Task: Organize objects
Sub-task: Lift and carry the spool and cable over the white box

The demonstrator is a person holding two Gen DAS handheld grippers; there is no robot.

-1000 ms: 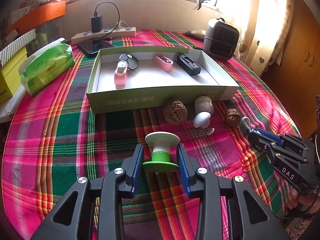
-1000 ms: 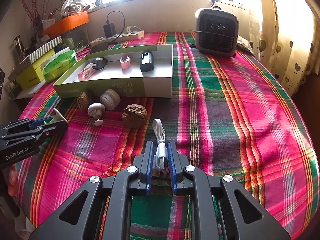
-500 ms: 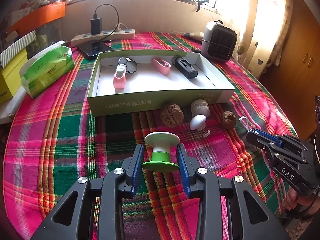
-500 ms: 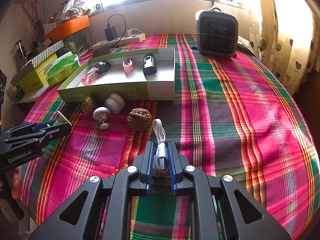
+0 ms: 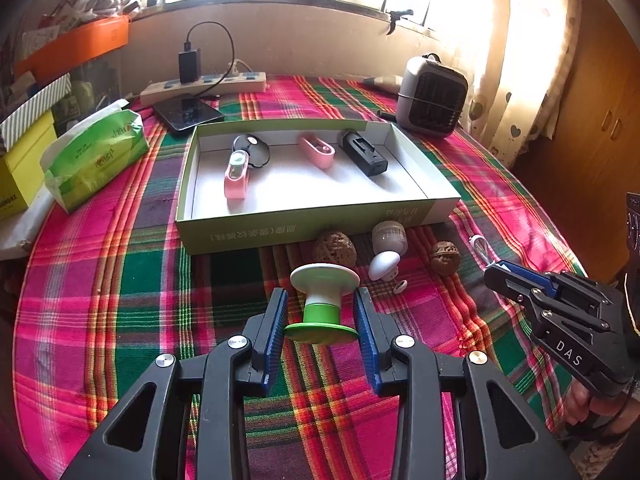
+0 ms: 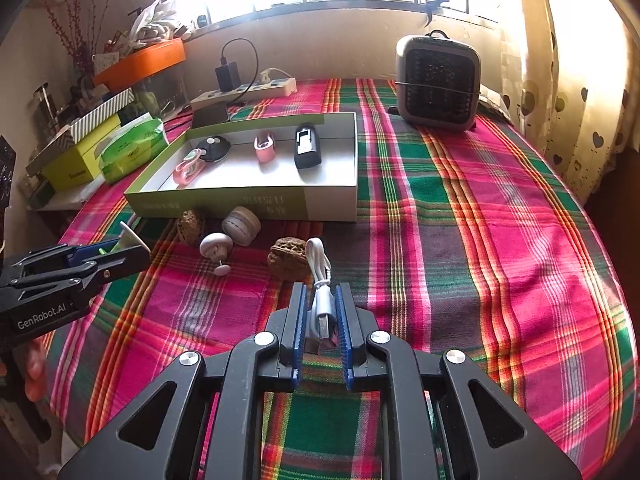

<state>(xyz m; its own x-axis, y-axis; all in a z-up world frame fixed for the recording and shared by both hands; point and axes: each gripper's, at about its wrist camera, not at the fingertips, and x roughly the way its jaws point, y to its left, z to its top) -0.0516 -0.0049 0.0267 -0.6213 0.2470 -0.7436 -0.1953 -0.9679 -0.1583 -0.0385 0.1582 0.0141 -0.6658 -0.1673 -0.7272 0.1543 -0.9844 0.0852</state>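
My left gripper (image 5: pixel 321 308) is shut on a green and white spool-shaped object (image 5: pixel 322 301) and holds it above the plaid cloth. My right gripper (image 6: pixel 322 304) is shut on a white USB cable (image 6: pixel 320 276). A green-sided open box (image 5: pixel 320 220) ahead holds two pink items, a black round item and a black block (image 5: pixel 362 153). In front of the box lie two walnuts (image 5: pixel 334 247), a beige round case (image 5: pixel 389 236) and a white mushroom-shaped thing (image 5: pixel 383 265). The right gripper shows at the right of the left wrist view (image 5: pixel 504 276).
A grey heater (image 6: pixel 438 80) stands at the back right. A power strip with charger (image 5: pixel 204 82) and a phone (image 5: pixel 187 113) lie behind the box. A green tissue pack (image 5: pixel 96 152) and yellow boxes (image 5: pixel 20 168) sit at the left. The table edge curves near the curtain.
Both grippers have risen and pulled back a little with their loads; the box and the small things in front of it look farther away. Both grips are unchanged.
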